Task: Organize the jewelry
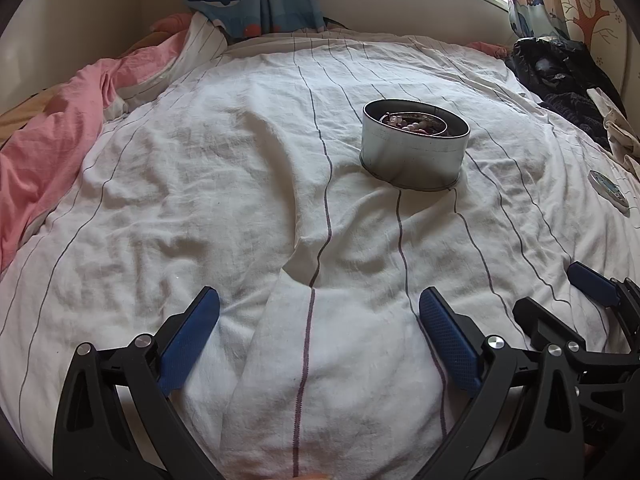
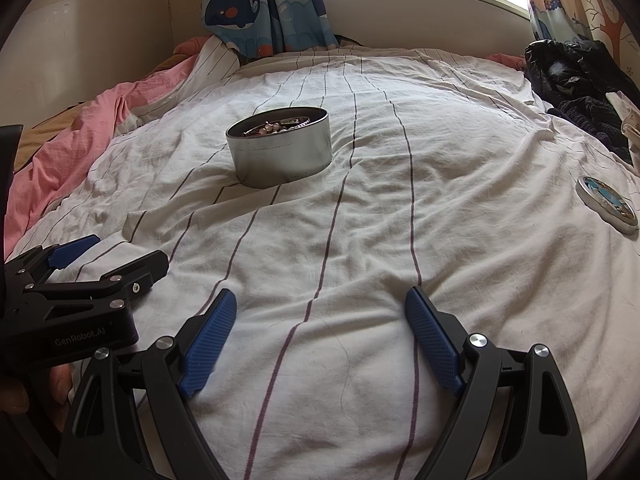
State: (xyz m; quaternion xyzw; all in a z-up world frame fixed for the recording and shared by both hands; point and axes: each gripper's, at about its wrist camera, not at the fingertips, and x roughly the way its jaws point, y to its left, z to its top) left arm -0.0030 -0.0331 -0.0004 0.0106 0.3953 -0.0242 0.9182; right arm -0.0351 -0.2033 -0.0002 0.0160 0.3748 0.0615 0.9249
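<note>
Round metal tin [image 1: 414,152] of beaded jewelry [image 1: 416,125] on striped bed sheet [image 1: 240,200]; left tongs [image 1: 319,310] and right tongs [image 2: 321,307] both apart, empty.

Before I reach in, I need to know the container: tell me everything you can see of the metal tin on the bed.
The tin is a low oval can of dull silver metal, open with no lid on. It stands upright on the striped sheet, pressing it down slightly. Beads and other jewelry lie heaped inside, below the rim. Nothing else touches it.
</note>
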